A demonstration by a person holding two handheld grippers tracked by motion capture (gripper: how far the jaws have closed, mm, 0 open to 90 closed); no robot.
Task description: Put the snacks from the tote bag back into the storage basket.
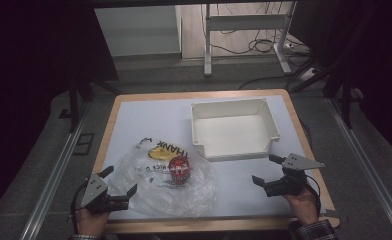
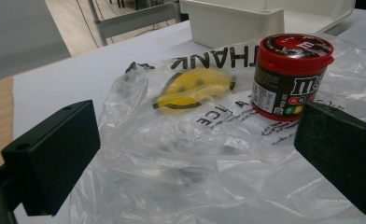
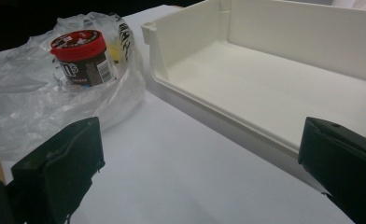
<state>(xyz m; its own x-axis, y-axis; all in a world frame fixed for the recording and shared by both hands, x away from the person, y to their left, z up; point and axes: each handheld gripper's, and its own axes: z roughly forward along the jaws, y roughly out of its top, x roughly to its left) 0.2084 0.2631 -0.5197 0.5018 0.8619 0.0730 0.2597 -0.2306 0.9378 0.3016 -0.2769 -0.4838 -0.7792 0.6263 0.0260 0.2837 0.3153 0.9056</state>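
Observation:
A clear plastic bag [image 1: 169,180] printed with a yellow smiley and black lettering lies crumpled on the white table. A small brown candy tub with a red lid [image 1: 179,168] stands upright on the bag. My left gripper [image 1: 119,181] rests at the bag's left edge, open, its jaws wide over the plastic [image 2: 190,154], with the tub [image 2: 291,74] ahead to the right. My right gripper [image 1: 266,169] is open near the table's front right, empty, aimed between the bag [image 3: 45,98] and an empty white bin [image 3: 284,84]. The tub [image 3: 83,58] sits far left in that view.
The white bin [image 1: 234,127] stands at the back right of the table, its front side low. Bare white tabletop [image 1: 234,195] lies between the bag and my right gripper. Beyond the table are a metal frame and cables on the floor [image 1: 249,45].

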